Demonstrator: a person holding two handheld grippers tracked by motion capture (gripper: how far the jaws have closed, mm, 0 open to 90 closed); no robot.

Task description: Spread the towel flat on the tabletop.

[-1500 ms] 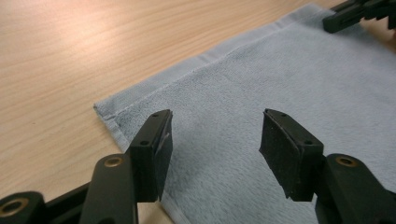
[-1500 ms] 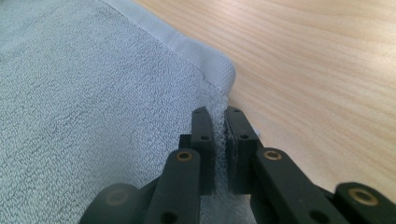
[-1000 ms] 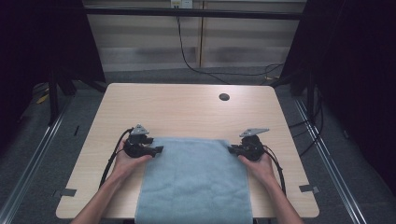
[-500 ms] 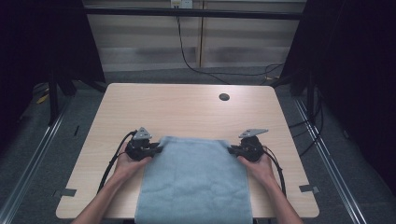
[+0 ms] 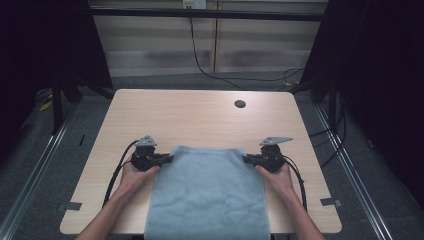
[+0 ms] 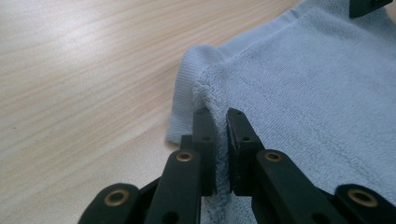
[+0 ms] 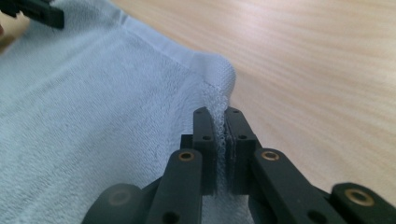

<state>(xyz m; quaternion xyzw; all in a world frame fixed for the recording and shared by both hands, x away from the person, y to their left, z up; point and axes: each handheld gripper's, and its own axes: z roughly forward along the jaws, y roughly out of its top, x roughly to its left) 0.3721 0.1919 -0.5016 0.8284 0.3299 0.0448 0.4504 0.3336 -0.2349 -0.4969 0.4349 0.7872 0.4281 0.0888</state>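
Note:
A light blue towel [image 5: 207, 192] lies flat on the wooden table [image 5: 200, 120] and hangs over its near edge. My left gripper [image 5: 167, 159] is at the towel's far left corner; its jaws have just been closing and now pinch a fold of that corner [image 6: 205, 88]. In the left gripper view the gripper [image 6: 220, 116] has cloth squeezed between its fingers [image 6: 204, 140]. My right gripper [image 5: 247, 159] is shut on the far right corner [image 7: 217, 70]. Terry cloth shows between the pads of the right gripper [image 7: 219, 116].
A dark round grommet hole [image 5: 240, 104] sits near the table's far right. Cables [image 5: 117, 172] trail from both grippers along the forearms. Bare wood stretches beyond the towel. Dark floor, rails and a cable lie past the table.
The left gripper's jaws have closed on the towel's far left corner, which has bunched up a little. Both hands stay where they were. The right gripper keeps its grip.

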